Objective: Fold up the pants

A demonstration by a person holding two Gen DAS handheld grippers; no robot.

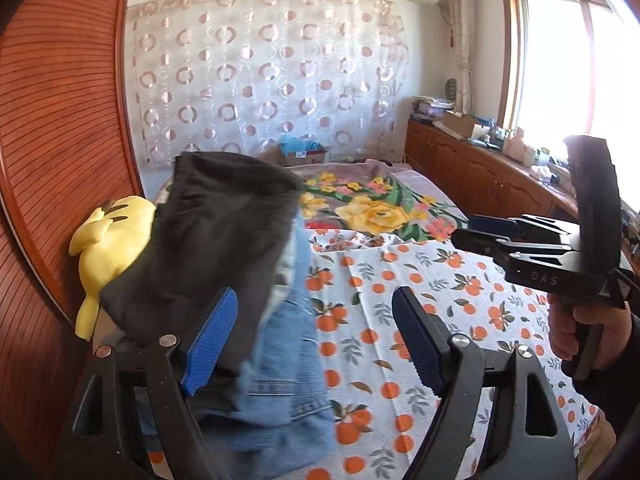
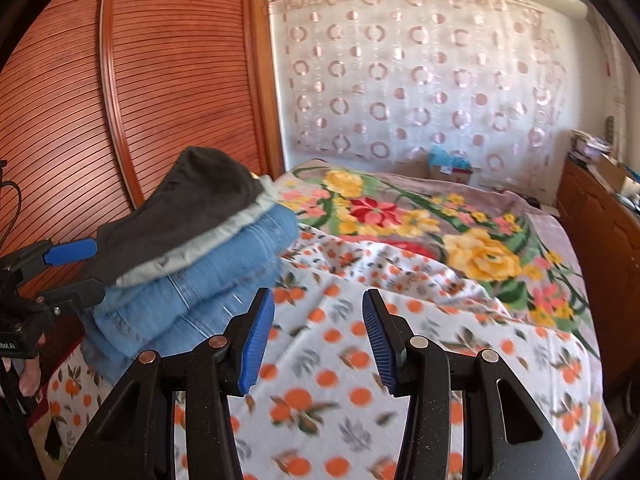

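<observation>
Faintly, "DAS" on right gripper point(image 1: 466, 232), possibly empty, left gripper point(image 1: 316, 340) fingers wide, empty.

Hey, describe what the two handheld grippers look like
Both are black angular frames with silver rivets and ribbed blue pads. The right gripper carries pale lettering on its body and a black pistol handle. The left gripper has a thin black cable beside it. A dark sleeve shows.
</observation>
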